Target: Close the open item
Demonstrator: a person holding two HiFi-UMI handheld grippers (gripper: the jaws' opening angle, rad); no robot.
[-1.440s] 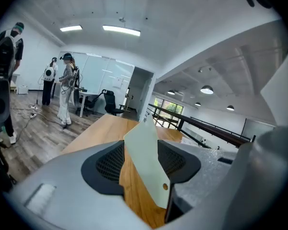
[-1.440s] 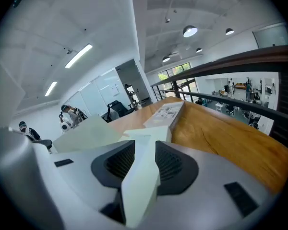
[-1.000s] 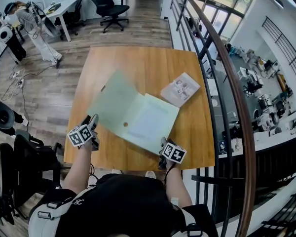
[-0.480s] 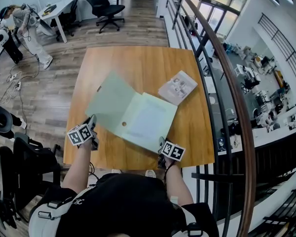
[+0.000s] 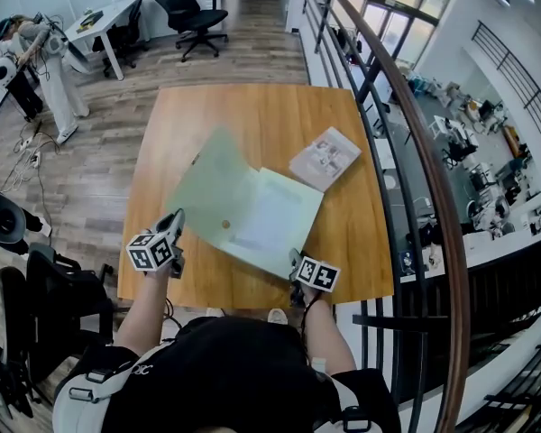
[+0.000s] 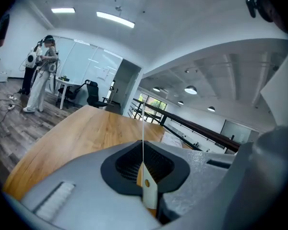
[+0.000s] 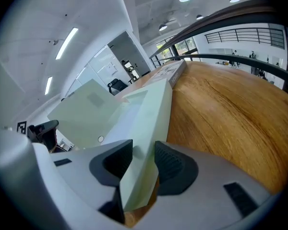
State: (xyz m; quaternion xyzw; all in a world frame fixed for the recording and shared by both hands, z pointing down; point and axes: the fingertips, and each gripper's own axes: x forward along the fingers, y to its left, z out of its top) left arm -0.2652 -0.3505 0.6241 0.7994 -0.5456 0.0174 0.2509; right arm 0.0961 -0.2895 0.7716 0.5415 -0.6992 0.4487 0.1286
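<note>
A pale green folder (image 5: 269, 216) lies open on the wooden table (image 5: 252, 111). Its left flap (image 5: 209, 186) is raised off the tabletop. My left gripper (image 5: 175, 218) is shut on that flap's near left edge. In the left gripper view the flap (image 6: 143, 143) shows edge-on as a thin line pinched between the jaws of my left gripper (image 6: 145, 176). My right gripper (image 5: 296, 260) is shut on the folder's near right corner. The right gripper view shows the folder's thick edge (image 7: 151, 128) filling the gap in my right gripper (image 7: 140, 169), with the raised flap (image 7: 89, 111) beyond it.
A printed booklet (image 5: 324, 158) lies on the table just right of the folder. A railing (image 5: 406, 133) runs along the table's right side. Office chairs (image 5: 191, 7) and a person (image 5: 45, 48) stand far off at the back left.
My left gripper has shut on the folder's left flap and lifted it, so the flap now stands steeper and looks narrower. The right gripper has kept its place.
</note>
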